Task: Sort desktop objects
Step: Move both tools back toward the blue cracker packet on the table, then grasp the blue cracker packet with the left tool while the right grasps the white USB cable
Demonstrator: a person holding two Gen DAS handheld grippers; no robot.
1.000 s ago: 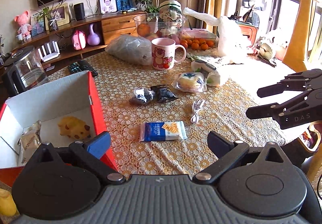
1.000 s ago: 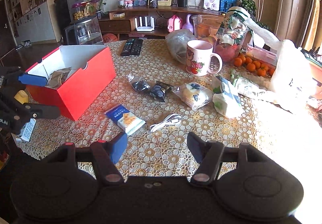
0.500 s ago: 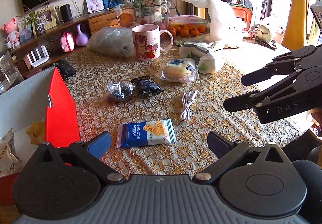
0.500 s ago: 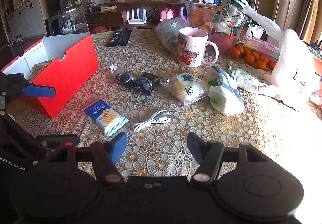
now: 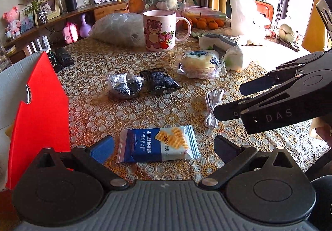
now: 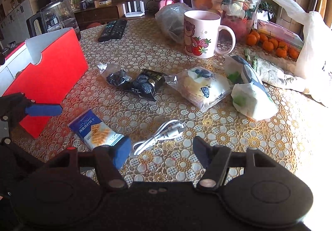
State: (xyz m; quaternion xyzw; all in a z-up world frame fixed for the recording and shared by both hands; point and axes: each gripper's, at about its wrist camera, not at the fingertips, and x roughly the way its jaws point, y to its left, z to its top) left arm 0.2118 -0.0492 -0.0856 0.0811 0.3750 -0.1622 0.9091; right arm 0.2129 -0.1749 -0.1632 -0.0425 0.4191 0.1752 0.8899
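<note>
A blue soda biscuit packet lies flat on the lace tablecloth, between the open fingers of my left gripper; it also shows in the right wrist view. A white coiled cable lies just ahead of my open, empty right gripper, and shows in the left wrist view. Two dark snack packets, a wrapped bun and a pink bear mug lie farther back. A red box stands at the left.
Two remotes, a grey plastic bag, a clear bowl of fruit, several oranges, a white plastic bag and tissue packs crowd the far and right side of the table.
Both grippers have moved forward and lower over the table. The biscuit packet now sits between the left fingers, and the cable is close in front of the right gripper.
</note>
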